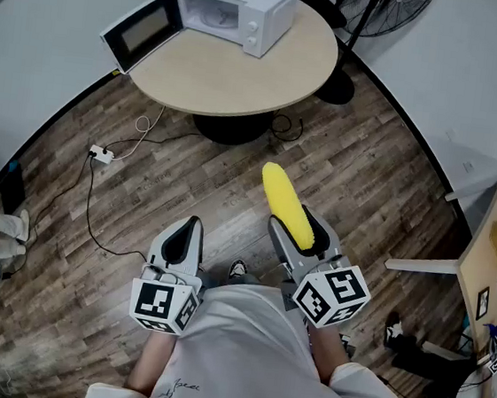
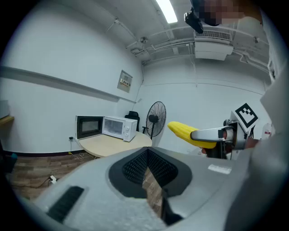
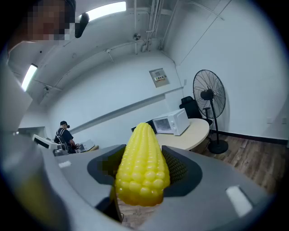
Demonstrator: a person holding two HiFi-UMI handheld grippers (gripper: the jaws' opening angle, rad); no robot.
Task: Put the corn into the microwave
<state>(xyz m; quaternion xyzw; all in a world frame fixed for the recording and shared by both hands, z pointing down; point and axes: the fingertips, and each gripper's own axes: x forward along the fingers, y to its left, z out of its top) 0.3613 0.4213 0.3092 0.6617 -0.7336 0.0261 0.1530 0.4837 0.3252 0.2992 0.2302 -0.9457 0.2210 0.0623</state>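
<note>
While the round pale-wood table [image 1: 236, 76] and the boxy white microwave [image 1: 253, 2] on it, door [image 1: 143, 32] open, stand well ahead, I'm mid-carry: my right gripper [image 1: 302, 230] clamps the bumpy yellow corn [image 1: 285, 202], tip forward, my left gripper [image 1: 182, 238] is closed on nothing, so next I'd approach and slide it inside.

Round wooden table [image 1: 235, 81] on the plank floor [image 1: 365, 189]: the white microwave [image 1: 244, 6] sits at the table's far edge, door wide open. A power strip [image 1: 102, 154] lies left of the table.
</note>
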